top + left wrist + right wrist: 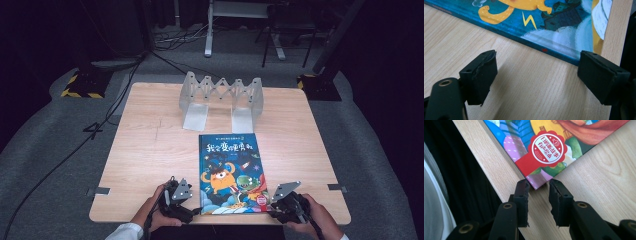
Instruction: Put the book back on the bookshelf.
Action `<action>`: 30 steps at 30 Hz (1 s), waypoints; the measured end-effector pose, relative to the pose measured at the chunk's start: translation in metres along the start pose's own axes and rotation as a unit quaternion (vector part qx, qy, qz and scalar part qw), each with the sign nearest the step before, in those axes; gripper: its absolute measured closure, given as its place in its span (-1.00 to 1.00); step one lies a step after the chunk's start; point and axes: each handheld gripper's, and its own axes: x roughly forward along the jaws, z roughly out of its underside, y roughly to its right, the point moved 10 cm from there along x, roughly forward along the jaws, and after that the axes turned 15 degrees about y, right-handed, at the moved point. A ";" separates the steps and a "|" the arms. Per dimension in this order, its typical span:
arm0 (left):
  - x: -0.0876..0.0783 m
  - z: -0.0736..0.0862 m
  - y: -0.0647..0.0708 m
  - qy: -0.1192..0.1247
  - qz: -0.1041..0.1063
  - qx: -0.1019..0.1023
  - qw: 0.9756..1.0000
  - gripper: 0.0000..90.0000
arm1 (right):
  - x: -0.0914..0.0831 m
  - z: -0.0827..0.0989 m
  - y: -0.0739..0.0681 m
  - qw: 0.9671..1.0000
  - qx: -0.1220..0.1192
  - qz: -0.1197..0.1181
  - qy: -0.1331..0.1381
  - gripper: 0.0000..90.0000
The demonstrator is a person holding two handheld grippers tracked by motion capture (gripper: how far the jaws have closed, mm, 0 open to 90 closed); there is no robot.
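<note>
Red seal [549,148] on picture book [231,172]

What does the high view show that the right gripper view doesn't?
High view: a folding metal rack at the far side of the table, and the left gripper beside the book. Right gripper view: up close, the right gripper with its jaws closed on the book's corner, below a red seal. Shared: the book and the table.

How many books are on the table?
1. The book lies flat on the near half of the table, between the two tongs, in front of the empty rack.
</note>
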 end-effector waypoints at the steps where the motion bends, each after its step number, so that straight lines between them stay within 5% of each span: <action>1: -0.001 0.001 -0.001 -0.001 -0.002 -0.001 1.000 -0.61 | 0.000 0.000 0.000 1.000 0.006 -0.002 0.015 0.54; 6: -0.003 0.002 -0.006 0.000 -0.002 -0.002 1.000 -0.60 | 0.007 -0.006 -0.003 0.994 0.033 -0.029 0.098 0.58; 11: -0.006 0.003 -0.011 0.000 -0.007 -0.003 1.000 -0.61 | 0.011 -0.010 -0.003 0.991 0.036 -0.045 0.124 0.19; 18: -0.007 0.004 -0.015 0.000 -0.013 -0.006 1.000 -0.61 | 0.005 -0.031 0.003 0.975 0.087 -0.094 0.181 -0.11; 23: -0.007 0.004 -0.016 -0.001 -0.021 -0.011 1.000 -0.63 | 0.005 -0.046 0.011 0.967 0.111 -0.127 0.189 -0.24; 28: -0.007 0.004 -0.018 -0.001 -0.024 -0.012 1.000 -0.63 | 0.016 -0.059 0.032 0.969 0.130 -0.099 0.186 -0.23; 30: -0.007 0.004 -0.018 -0.001 -0.023 -0.012 1.000 -0.63 | 0.020 -0.069 0.040 0.965 0.133 -0.106 0.197 -0.23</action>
